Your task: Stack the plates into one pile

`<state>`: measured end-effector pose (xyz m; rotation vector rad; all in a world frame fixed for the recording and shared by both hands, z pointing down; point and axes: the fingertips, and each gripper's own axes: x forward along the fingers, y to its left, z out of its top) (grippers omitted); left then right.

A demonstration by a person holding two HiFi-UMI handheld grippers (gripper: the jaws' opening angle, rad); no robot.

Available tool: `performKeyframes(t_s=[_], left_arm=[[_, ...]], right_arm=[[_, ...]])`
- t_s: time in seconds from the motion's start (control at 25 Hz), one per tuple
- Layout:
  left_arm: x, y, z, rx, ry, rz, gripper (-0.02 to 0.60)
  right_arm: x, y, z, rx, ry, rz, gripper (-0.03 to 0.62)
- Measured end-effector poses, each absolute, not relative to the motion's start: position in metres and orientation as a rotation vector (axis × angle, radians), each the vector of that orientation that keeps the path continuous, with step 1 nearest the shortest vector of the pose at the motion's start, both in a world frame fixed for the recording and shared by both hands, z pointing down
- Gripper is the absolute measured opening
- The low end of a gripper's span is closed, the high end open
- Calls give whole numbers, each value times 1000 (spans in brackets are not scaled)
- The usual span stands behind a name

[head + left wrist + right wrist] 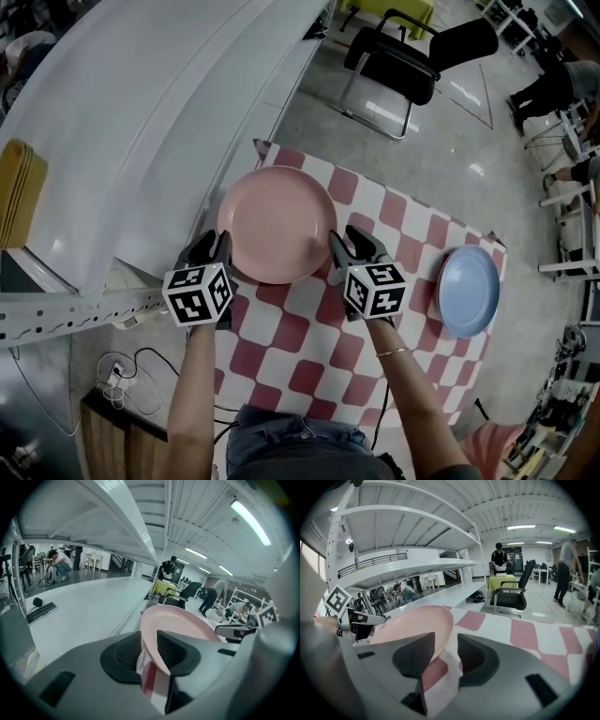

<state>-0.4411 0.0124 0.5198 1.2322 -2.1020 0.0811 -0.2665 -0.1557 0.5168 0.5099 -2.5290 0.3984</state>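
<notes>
Centre of head view, pink plate [277, 223] lies flat on the checked cloth [309, 352]; blue plate [469, 291] sits well apart at the right edge. My left gripper [212, 247] and right gripper [351, 242] flank pink's rim, both with jaws apart, rim between them but not pinched. Pile not made yet, I reckon. Next: clear the rim without nudging pink, then fetch blue onto it.

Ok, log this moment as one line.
pink plate: on checkered cloth | left gripper: jaws open, rim between | right gripper: jaws open at rim | blue plate: apart, not stacked
</notes>
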Motion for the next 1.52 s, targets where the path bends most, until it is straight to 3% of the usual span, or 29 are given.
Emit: performKeyframes(t_s=[1.52], left_arm=[[-445, 4, 538, 1191, -2073, 102, 64]], right_arm=[[-274, -153, 529, 505, -2499, 473, 96]])
